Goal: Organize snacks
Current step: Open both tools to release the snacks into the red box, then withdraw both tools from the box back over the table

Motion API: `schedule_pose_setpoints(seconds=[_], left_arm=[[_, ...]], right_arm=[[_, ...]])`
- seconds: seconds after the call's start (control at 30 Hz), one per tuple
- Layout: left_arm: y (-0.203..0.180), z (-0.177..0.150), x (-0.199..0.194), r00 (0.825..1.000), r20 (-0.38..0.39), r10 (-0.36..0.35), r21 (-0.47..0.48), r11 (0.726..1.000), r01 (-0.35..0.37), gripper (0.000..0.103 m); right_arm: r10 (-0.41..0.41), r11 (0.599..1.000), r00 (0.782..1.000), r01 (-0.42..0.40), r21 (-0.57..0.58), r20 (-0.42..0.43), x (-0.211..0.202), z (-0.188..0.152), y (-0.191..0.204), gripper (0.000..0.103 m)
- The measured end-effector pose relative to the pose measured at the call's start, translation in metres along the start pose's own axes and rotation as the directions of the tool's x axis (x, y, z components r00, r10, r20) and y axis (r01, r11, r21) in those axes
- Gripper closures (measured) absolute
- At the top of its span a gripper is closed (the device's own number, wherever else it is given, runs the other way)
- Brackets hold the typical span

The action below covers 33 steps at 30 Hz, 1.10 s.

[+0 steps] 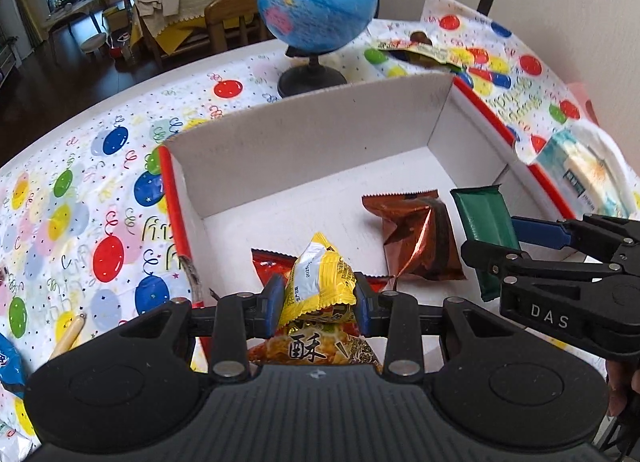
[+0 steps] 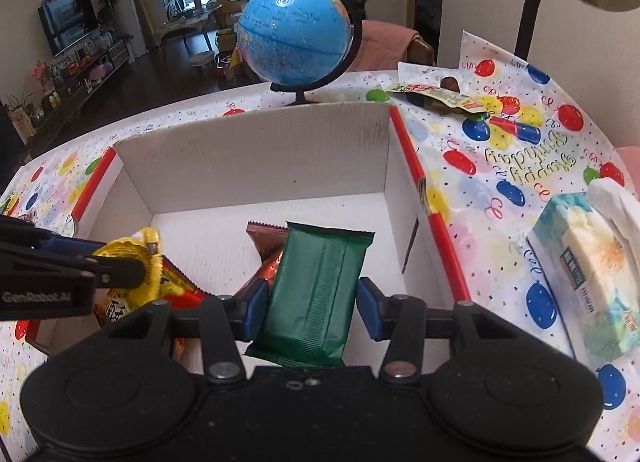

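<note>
Snacks are in both of my grippers, above the open white cardboard box (image 1: pixel 304 142) on the bench (image 1: pixel 80 198). My left gripper (image 1: pixel 319 298) is clamped on a yellow packet (image 1: pixel 318 282), its pads pressing either side, and below it lies a red-and-orange packet (image 1: pixel 312 350) printed with Chinese characters. My right gripper (image 2: pixel 309 300) grips a green bar (image 2: pixel 316 294) across its width; the bar stands nearly upright between the blue pads. On the box floor a brown foil packet (image 1: pixel 416 234) lies just beside the green bar. Behind the box stands a blue globe (image 2: pixel 294 32), and to the right a tissue pack (image 2: pixel 588 262) rests on the balloon-print cloth (image 2: pixel 500 166).
</note>
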<state>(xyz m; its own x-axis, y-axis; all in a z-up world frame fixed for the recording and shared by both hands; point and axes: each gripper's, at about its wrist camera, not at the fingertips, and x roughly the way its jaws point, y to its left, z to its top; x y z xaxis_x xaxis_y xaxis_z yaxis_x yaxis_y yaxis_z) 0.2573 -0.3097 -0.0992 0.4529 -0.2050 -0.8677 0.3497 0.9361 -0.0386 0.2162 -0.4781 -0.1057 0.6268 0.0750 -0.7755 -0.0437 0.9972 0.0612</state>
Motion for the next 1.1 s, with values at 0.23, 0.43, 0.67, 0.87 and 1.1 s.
schedule_pose_setpoints(seconds=[0.23, 0.43, 0.67, 0.87, 1.1], left_arm=[[-0.002, 0.0, 0.004, 1.0, -0.009, 0.006, 0.016, 1.0, -0.006, 0.068], [0.001, 0.0, 0.0, 1.0, 0.0, -0.015, 0.006, 1.0, 0.015, 0.045], [0.005, -0.003, -0.014, 0.999, 0.027, -0.033, -0.001, 0.999, 0.033, 0.039], [0.016, -0.009, -0.031, 0.997, 0.056, -0.053, -0.022, 0.998, 0.055, 0.037], [0.029, -0.018, -0.06, 0.992, 0.114, -0.056, -0.029, 0.998, 0.06, 0.035]], right_arm=[[0.009, 1.0, 1.0, -0.009, 0.008, -0.017, 0.007, -0.001, 0.0, 0.056], [0.01, 1.0, 1.0, -0.01, 0.001, -0.017, 0.005, -0.004, 0.001, 0.055], [0.003, 1.0, 1.0, -0.003, -0.001, 0.0, -0.005, -0.003, 0.003, 0.055], [0.014, 1.0, 1.0, -0.014, -0.005, 0.026, -0.021, -0.002, 0.008, 0.049], [0.037, 0.999, 0.996, -0.034, -0.035, 0.077, -0.048, 0.0, 0.025, 0.042]])
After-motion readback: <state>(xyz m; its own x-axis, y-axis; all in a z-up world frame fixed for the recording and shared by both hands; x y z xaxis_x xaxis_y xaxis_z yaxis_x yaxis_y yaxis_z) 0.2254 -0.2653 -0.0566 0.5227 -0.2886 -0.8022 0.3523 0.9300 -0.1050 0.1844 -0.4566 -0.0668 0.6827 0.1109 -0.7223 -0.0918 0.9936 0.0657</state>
